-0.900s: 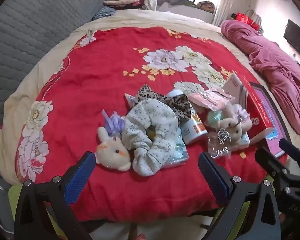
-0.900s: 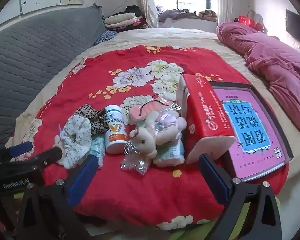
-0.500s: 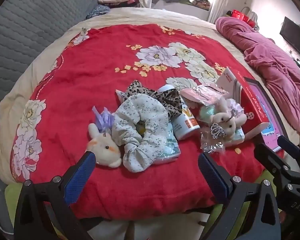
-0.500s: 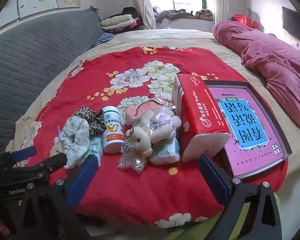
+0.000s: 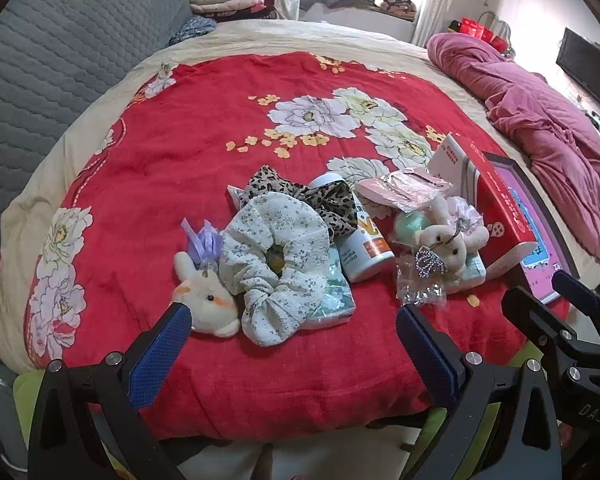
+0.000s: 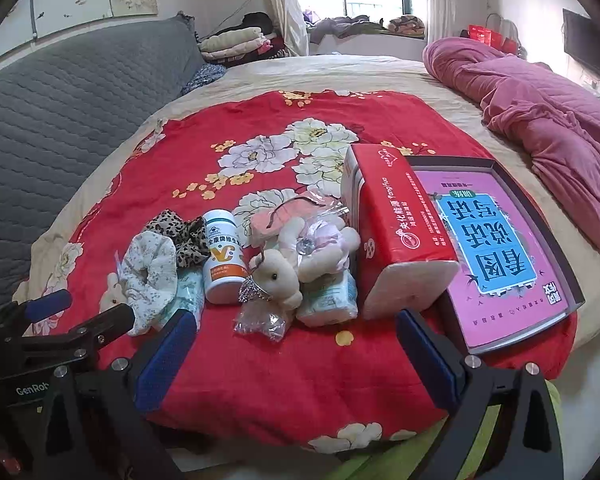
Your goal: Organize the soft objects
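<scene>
On the red flowered blanket (image 5: pixel 204 152) lies a pile: a white floral scrunchie (image 5: pixel 274 248), a leopard scrunchie (image 5: pixel 324 200), a small white plush head (image 5: pixel 204 304) with a purple bow, and a cream plush bear (image 6: pixel 284 268) with a silver crown. My left gripper (image 5: pixel 292 352) is open and empty, just short of the floral scrunchie. My right gripper (image 6: pixel 296 356) is open and empty, in front of the bear. The floral scrunchie also shows in the right wrist view (image 6: pixel 152 276).
A white pill bottle (image 6: pixel 222 256), tissue packs (image 6: pixel 328 296), a red tissue box (image 6: pixel 396 232) and a pink book in a dark tray (image 6: pixel 496 248) lie among the pile. A pink quilt (image 6: pixel 540 120) is at the right, a grey headboard (image 6: pixel 60 112) at the left.
Both grippers have pulled back and risen a little, so the pile sits farther from the fingers. Nothing on the blanket has moved.
</scene>
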A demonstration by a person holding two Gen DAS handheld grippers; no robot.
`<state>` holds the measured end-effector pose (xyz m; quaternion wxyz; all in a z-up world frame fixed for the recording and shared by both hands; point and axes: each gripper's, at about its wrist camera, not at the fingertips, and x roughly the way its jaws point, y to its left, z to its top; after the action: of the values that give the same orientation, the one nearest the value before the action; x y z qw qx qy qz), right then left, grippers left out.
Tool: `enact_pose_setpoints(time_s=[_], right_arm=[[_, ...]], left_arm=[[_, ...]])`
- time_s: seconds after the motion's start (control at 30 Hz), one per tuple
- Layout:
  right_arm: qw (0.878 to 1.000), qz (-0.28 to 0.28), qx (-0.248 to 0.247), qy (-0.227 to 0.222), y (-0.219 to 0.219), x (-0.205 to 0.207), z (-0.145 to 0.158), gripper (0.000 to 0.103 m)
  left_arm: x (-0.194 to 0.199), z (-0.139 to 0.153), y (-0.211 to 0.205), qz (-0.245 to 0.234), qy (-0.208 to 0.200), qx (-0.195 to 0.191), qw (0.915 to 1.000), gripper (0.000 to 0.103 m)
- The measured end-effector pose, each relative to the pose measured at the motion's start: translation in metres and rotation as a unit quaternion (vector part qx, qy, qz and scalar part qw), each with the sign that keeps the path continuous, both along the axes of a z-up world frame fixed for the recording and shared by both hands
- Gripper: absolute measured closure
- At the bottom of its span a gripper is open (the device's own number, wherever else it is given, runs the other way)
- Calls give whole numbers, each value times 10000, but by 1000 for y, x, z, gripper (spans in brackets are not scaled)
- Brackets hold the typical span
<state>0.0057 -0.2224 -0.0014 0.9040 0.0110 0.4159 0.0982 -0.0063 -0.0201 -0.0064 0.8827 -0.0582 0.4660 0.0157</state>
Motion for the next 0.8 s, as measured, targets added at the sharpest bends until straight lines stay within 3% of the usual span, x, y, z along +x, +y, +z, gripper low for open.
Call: enact_pose_setpoints(time_s=[0.8], right_arm=[[10000,31,38,-20,0,-2,3,2]], left_arm=[[-1,1,-1,4,-16,20,10000,0]])
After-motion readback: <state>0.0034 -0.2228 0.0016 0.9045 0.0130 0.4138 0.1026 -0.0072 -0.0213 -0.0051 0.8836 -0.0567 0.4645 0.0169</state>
